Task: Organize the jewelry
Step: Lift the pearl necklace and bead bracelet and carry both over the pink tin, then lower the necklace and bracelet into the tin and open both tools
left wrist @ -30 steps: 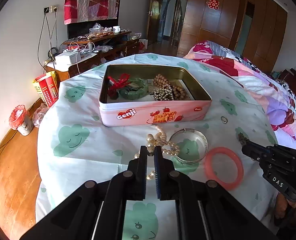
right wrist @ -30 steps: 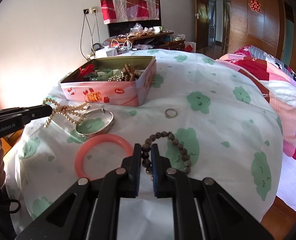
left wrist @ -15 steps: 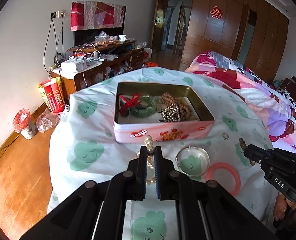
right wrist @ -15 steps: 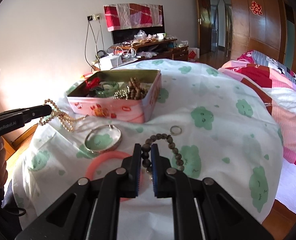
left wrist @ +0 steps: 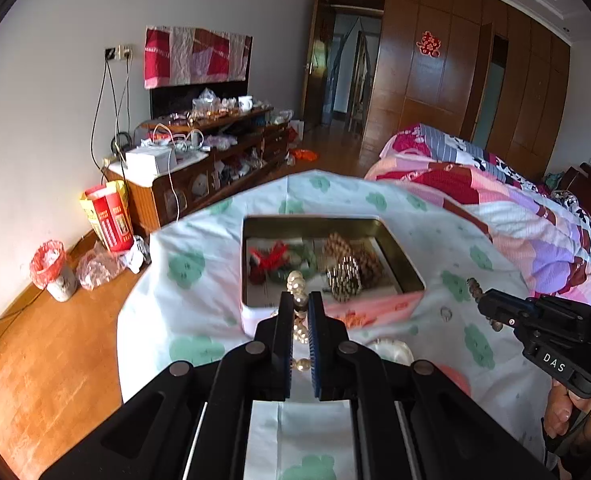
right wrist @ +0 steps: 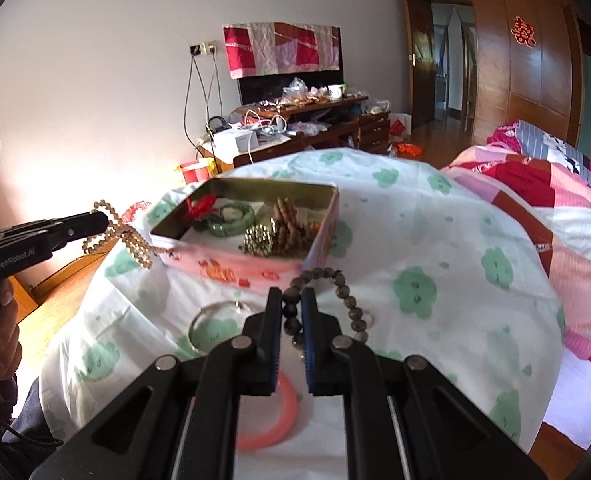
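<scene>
Left gripper (left wrist: 300, 304) is pinching the pearl necklace (left wrist: 298, 285), its strand dangling clear of the cloth just beside the near-left corner of the open pink tin (right wrist: 255, 268); right gripper (right wrist: 292, 304) is clamping the dark bead bracelet (right wrist: 337, 288), the loop hanging in front of the tin's near wall. The tin is holding a green bangle (right wrist: 231, 220), brown beads (right wrist: 289, 220) and what may be a metal bead cluster (right wrist: 258, 242), blurred. Silver bangle (right wrist: 211, 326), small ring (left wrist: 446, 313) and pink bangle (right wrist: 273, 420) are lying on the green-patterned cloth (right wrist: 415, 240)
</scene>
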{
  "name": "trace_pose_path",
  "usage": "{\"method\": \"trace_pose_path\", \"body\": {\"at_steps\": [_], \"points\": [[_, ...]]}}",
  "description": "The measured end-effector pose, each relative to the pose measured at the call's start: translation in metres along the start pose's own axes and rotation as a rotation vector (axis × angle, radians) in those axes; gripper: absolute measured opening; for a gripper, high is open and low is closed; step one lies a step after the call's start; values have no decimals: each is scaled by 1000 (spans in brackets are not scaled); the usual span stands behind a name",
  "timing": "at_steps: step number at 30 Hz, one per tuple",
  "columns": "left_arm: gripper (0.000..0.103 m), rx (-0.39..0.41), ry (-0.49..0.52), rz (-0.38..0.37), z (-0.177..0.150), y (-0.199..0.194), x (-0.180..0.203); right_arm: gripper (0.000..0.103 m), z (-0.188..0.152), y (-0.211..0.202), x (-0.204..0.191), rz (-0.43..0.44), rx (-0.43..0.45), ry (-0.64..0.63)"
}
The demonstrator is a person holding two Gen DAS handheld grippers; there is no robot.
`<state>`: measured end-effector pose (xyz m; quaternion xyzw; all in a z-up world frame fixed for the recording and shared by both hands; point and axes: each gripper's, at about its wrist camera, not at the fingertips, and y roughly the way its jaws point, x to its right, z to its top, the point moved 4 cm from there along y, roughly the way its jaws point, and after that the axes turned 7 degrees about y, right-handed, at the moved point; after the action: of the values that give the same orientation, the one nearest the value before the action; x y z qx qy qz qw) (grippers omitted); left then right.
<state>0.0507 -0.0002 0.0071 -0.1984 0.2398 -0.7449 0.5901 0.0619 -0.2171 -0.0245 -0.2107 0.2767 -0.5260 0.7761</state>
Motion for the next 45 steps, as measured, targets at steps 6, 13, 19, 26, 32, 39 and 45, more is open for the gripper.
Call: {"method": "trace_pose_path", "body": {"at_steps": [6,13,19,26,32,39,45], "points": [[5,45,23,0,24,-3,1,12,20,1,-8,18,25,-29],[5,62,63,6,46,10,5,12,47,7,-18,41,48,-60],[6,34,71,12,49,34,3,12,65,19,-26,77,45,-67],[6,-15,64,12,42,61,0,12,74,47,-29,120,4,-48],[6,-64,68,21,29,83,-1,12,71,74,-30,120,-40,-33],[7,-125,67,9,15,99,0,12,59,98,-31,95,-77,-47],[60,-139,41,57,7,97,-4,36,48,100,-32,68,-80,-44]]}}
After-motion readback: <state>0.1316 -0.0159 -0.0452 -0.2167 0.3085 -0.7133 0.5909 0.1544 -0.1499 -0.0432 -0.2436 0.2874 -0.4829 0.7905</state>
